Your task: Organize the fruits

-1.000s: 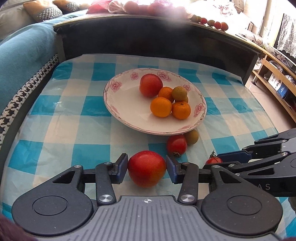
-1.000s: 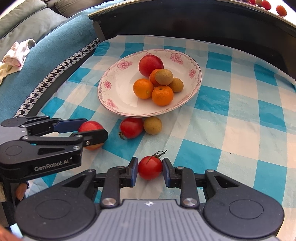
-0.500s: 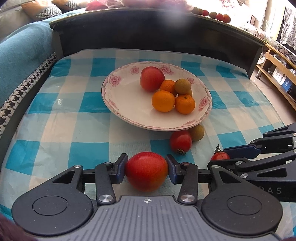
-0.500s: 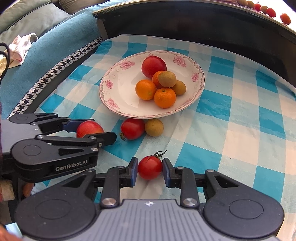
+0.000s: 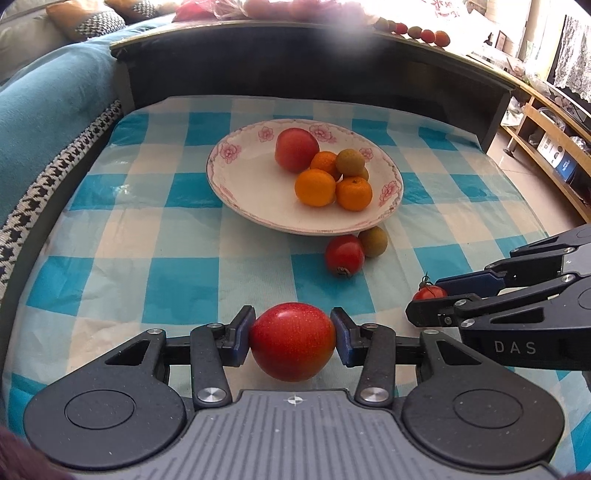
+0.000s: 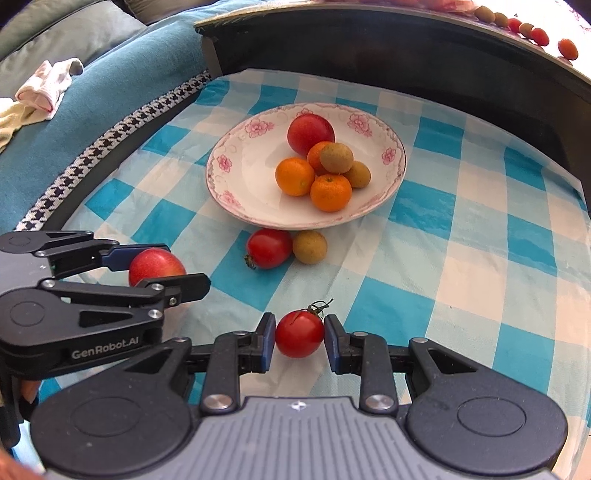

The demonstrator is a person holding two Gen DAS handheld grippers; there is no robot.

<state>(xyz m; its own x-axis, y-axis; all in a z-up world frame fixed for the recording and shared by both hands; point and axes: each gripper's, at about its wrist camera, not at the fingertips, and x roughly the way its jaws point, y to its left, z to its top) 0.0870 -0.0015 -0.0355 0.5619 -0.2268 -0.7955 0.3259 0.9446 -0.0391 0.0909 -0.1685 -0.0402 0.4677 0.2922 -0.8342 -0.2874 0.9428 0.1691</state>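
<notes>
My left gripper (image 5: 292, 334) is shut on a red apple (image 5: 292, 340), held above the blue-checked cloth; it also shows in the right wrist view (image 6: 157, 263). My right gripper (image 6: 299, 338) is shut on a small red tomato (image 6: 299, 333) with a green stem, also seen in the left wrist view (image 5: 430, 293). A floral plate (image 5: 243, 184) ahead holds a red apple (image 5: 296, 149), three oranges and two brown fruits. A red tomato (image 5: 344, 254) and a brown fruit (image 5: 373, 240) lie on the cloth by the plate's near rim.
A dark raised ledge (image 5: 295, 70) borders the table's far side, with small fruits along its top (image 5: 421, 33). A teal sofa (image 6: 92, 85) with a crumpled cloth (image 6: 44, 86) is at the left. Wooden shelving (image 5: 546, 140) stands at the right.
Both grippers have lifted slightly and drawn back with their fruit; the left gripper closed fully on the apple. The plate and loose fruit have not moved.
</notes>
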